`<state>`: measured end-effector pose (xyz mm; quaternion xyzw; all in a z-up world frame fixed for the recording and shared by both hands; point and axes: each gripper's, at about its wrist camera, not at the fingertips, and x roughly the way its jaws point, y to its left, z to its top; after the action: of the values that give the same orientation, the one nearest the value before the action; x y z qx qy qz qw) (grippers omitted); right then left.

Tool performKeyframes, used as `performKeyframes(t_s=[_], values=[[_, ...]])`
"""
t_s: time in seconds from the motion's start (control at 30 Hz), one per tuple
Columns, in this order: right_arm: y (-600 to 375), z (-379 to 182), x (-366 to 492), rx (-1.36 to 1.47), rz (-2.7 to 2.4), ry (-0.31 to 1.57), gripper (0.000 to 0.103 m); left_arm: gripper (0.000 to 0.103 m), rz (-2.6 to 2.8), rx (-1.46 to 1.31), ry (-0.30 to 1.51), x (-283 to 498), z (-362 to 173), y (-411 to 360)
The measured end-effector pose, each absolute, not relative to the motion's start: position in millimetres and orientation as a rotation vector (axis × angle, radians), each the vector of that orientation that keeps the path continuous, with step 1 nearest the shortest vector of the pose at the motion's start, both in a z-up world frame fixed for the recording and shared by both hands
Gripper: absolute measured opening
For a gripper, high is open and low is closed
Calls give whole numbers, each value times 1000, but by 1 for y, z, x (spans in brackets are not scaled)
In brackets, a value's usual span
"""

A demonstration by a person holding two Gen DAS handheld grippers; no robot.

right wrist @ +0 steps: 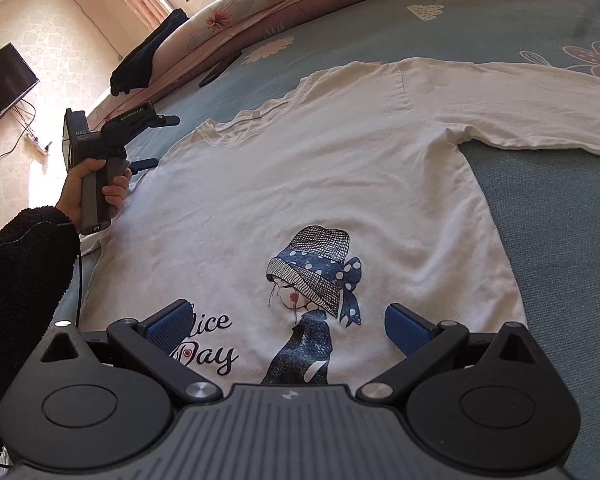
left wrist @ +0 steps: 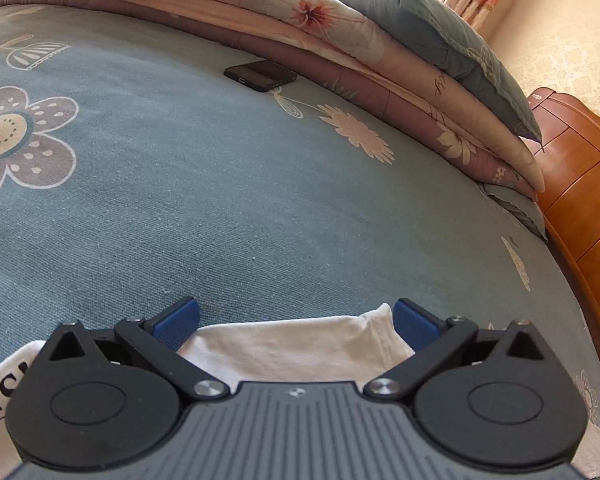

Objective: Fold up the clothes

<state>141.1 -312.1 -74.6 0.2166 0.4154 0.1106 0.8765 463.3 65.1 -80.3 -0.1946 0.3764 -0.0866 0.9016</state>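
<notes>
One white long-sleeved shirt (right wrist: 320,184), spread flat ahead of the right tongs. Two grippers: right gripper (right wrist: 288,328) over the shirt's hem, left gripper (left wrist: 296,322) over a white fold. One hand (right wrist: 88,188) gripping the left handle. One black phone (left wrist: 261,75) far ahead of the left tongs. One dark garment (right wrist: 148,56) on the folded quilts. One television (right wrist: 2,84) far left.

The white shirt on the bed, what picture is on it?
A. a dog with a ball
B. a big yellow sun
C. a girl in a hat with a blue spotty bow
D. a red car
C: the white shirt lies flat on the bed, and its print shows a girl in a hat with a blue spotty bow.
</notes>
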Motion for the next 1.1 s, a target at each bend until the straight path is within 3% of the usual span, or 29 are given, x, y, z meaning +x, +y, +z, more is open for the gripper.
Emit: performKeyframes(t_s=[0.3,0.47,0.73,0.93,1.1], values=[[-313,-76,141,460,231,880,103,102,-453,-342,806,439,-76,13],[-310,-76,141,431,232,889,103,102,-366,-330,792,461,-91,1],[-307,-75,140,404,219,905,103,102,-395,-388,789,459,-73,-10],[-303,-77,141,369,211,912,103,102,-455,-270,825,458,-84,-38],[-293,-77,140,293,205,920,103,102,-343,-252,749,467,-92,-38]])
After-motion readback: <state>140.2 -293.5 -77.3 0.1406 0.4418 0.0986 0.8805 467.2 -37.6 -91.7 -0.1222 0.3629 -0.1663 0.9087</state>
